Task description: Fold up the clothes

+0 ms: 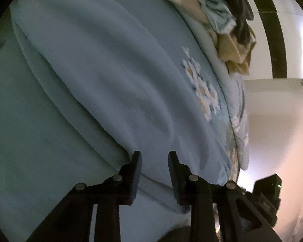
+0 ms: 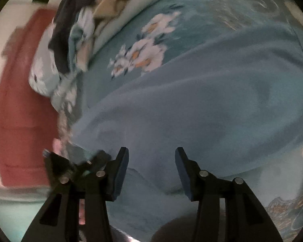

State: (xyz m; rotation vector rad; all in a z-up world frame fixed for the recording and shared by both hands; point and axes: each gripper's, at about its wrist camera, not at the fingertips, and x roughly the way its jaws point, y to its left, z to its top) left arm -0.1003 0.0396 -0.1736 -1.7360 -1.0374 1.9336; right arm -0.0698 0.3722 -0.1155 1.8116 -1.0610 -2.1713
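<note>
Blue knit fabric, soft and probably light, so it should bend and drape easily; this garment point(image 1: 103, 84) lies spread on the floral bed cover point(image 1: 202, 88), filling the middle of both views. The left gripper point(image 1: 154, 156) is spread, with cloth between its jaws at 6 o'clock. The right gripper point(image 2: 151, 153) is also spread wide, holding nothing. I think an edge or hem gives the best hold. A pile point(image 2: 86, 20) of other clothes sits at 11 o'clock in the right view

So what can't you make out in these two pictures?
- Blue garment: its type and full outline, cut off by both views' edges.
- Clothes pile: separate items, blurred in the right wrist view.
- Left gripper and right gripper: open, but contact with the cloth is unclear.
</note>
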